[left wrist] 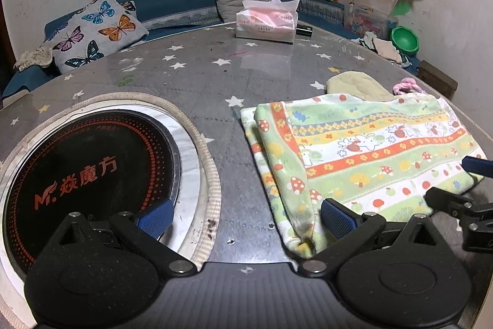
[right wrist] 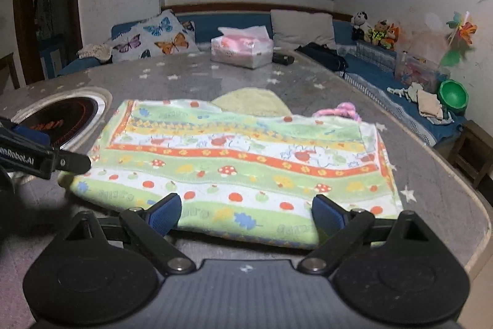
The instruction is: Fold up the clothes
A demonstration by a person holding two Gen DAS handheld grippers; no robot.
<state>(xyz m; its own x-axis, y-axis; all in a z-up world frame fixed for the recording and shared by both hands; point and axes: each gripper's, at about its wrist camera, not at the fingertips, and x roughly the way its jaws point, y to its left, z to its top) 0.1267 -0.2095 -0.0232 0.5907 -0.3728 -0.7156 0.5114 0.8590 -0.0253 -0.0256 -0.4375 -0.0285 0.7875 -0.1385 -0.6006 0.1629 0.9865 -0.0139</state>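
**Cloth to the right, cooker plate to the left**

On the counter [right wrist: 215, 76] the folded cloth [right wrist: 240, 165] lies right of the inset cooker plate [left wrist: 89, 174]. Behind the cloth sits a small mat [right wrist: 249, 100]; farther back, a tissue pack [right wrist: 243, 50]. A cushioned bench [right wrist: 385, 73] runs behind the counter.

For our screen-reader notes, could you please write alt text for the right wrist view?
Open right tongs hover at the near edge of a colourful patterned cloth lying folded on a grey star-print table. The left tongs reach in from the left.
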